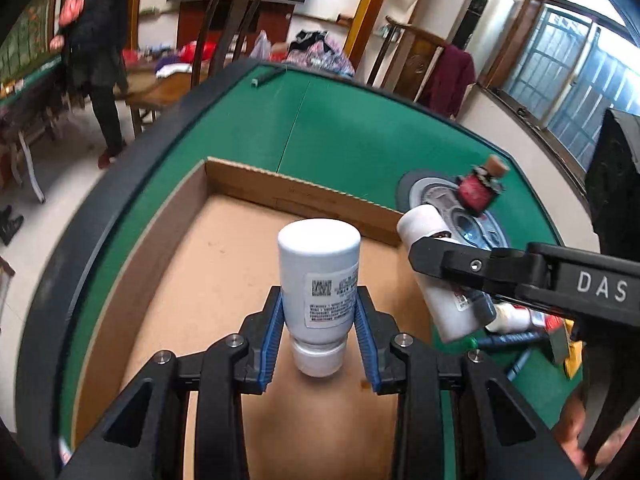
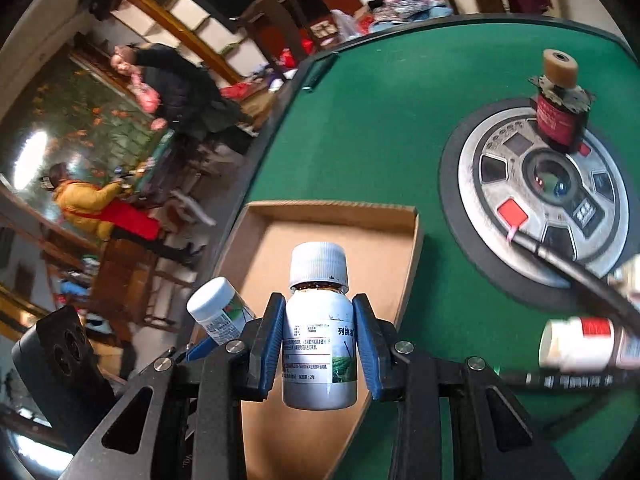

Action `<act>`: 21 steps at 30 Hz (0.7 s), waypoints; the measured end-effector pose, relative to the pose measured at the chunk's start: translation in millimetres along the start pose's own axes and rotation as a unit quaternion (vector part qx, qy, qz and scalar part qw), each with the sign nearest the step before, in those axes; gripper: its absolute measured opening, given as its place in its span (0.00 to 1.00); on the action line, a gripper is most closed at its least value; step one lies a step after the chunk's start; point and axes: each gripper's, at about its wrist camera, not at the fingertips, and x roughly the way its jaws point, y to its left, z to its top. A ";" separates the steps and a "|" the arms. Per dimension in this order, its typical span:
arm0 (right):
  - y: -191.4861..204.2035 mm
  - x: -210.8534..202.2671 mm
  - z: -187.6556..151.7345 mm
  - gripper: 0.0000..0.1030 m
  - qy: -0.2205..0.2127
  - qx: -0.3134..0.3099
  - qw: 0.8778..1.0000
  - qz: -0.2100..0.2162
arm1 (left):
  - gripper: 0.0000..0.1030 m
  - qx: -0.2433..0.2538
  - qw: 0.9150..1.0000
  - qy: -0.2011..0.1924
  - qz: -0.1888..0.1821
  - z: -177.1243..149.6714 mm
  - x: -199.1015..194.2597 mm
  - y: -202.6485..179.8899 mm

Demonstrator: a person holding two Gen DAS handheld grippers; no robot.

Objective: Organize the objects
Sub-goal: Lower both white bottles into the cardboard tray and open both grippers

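Observation:
My left gripper (image 1: 319,300) is shut on a white bottle (image 1: 320,264), held upside down with its cap toward me, over the floor of a shallow cardboard tray (image 1: 304,196). At the right of the left wrist view, my right gripper (image 1: 440,268) grips a second white bottle (image 1: 424,220) over the tray's right edge. In the right wrist view the right gripper (image 2: 319,308) is shut on this white-capped, labelled bottle (image 2: 320,344), upright above the tray (image 2: 332,208). The left gripper's bottle (image 2: 218,308) shows just to its left.
The tray lies on a green felt table (image 2: 360,120) with a dark raised rim. A round grey control disc (image 2: 480,216) carries a small red corked bottle (image 2: 560,112). Another bottle (image 2: 580,344) and dark pens lie at the right. People stand beyond the table.

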 end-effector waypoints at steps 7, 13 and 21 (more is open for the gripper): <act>-10.2 26.4 13.5 0.37 0.000 0.005 0.999 -0.053 | 0.32 0.001 1.000 0.000 -0.021 10.8 24.7 -0.4; -16.8 33.5 19.0 0.38 0.003 0.011 0.998 -0.063 | 0.42 0.006 1.000 -0.006 -0.022 15.9 30.4 -4.6; -19.0 27.5 28.6 0.50 -0.006 0.020 0.999 -0.038 | 0.65 0.001 1.000 0.002 -0.017 30.5 15.4 -5.5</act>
